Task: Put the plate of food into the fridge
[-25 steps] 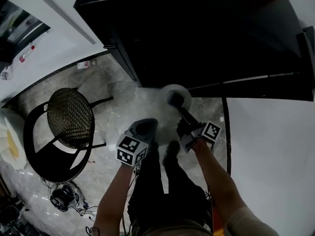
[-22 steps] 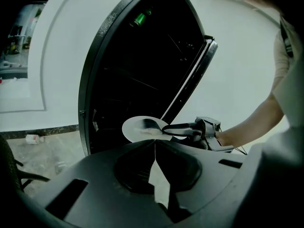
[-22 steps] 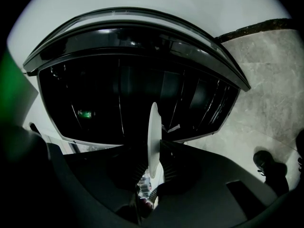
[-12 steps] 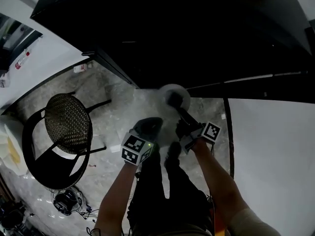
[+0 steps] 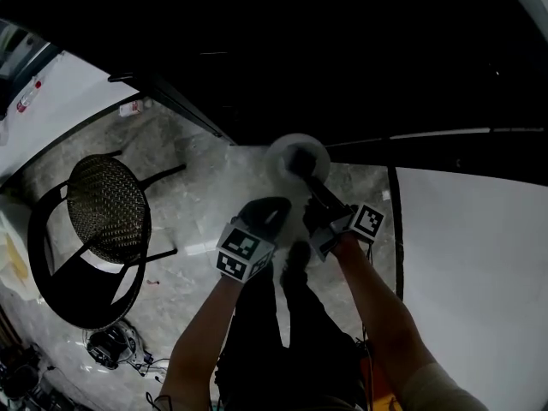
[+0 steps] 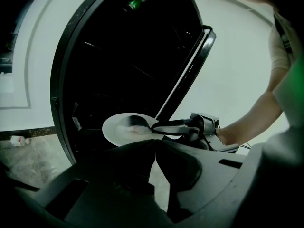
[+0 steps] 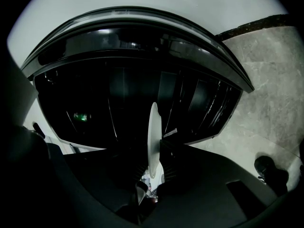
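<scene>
**Head view.** Two grippers are seen, one plate, one chair.
- The plate [image 5: 279, 154] is held level over the marble floor [image 5: 197, 178], just before the dark open fridge [image 5: 325, 50].
- The right gripper [image 5: 301, 166] is clamped on the plate's rim.
- The left gripper [image 5: 267, 211] is held just beside the right one, off the plate.
- The round-seated chair [image 5: 107, 205] stands well apart at the left.
- No food can be made out in this view.

**Left gripper view.** One plate [image 6: 118, 127] is shown, with one pale portion of food [image 6: 135, 128] on it.
- The left gripper [image 6: 154, 148] has its jaws pressed together, with nothing between them.
- The right gripper [image 6: 164, 126] is seen from the side, pinching the plate's edge.
- One open fridge door [image 6: 190, 70] and one green light [image 6: 135, 4] are recorded.

**Right gripper view.** The plate [image 7: 153, 127] is seen edge-on as a thin white line.
- The right gripper [image 7: 153, 161] has the plate's rim gripped between its jaws.
- The fridge's dark interior [image 7: 133, 89] lies beyond the plate.
- The food and the left gripper are not shown here.
</scene>
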The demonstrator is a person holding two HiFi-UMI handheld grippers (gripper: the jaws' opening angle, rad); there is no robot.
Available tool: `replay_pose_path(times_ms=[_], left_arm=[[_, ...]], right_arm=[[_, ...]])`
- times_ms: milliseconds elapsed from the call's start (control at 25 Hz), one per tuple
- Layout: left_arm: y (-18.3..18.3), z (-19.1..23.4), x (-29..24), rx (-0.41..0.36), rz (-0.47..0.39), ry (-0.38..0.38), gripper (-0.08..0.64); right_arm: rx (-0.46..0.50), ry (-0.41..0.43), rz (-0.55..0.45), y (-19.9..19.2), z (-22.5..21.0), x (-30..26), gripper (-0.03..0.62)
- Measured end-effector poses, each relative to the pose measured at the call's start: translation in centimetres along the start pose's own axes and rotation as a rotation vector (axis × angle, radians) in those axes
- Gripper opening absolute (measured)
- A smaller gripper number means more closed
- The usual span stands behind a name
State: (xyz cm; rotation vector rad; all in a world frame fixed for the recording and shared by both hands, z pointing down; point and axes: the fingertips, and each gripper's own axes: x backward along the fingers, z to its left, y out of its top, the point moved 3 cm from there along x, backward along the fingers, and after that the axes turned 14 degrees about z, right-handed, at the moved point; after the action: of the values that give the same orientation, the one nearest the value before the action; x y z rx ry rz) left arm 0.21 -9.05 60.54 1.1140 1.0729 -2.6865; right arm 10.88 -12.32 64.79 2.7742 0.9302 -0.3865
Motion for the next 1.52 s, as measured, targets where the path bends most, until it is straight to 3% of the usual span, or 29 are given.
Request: replay_pose_path(times_ms=[400,880,1280,1520], left_arm=[[-1.0,0.9,-1.1,-0.001,-0.004,0.000,0.011],[0.6,0.7,-2.0,-0.082,0.044,0.003,0.011],[-1.4,1.5,-3.6,-0.140,0.154,-0.014,0.011],[-0.8,2.5,-4.8,-0.168,0.196,0.000,0.011]], right_arm=[[0.037,0.003,0.019,0.5,-1.0,-1.0,0.062],[0.029,0.007,0.027,0.5,-0.7,-1.4,0.061],[0.015,0.024,0.015,1.2,-1.3,-2.2,0.061],[0.006,0.016,0.015,1.8,-1.5,-2.8,0.063]])
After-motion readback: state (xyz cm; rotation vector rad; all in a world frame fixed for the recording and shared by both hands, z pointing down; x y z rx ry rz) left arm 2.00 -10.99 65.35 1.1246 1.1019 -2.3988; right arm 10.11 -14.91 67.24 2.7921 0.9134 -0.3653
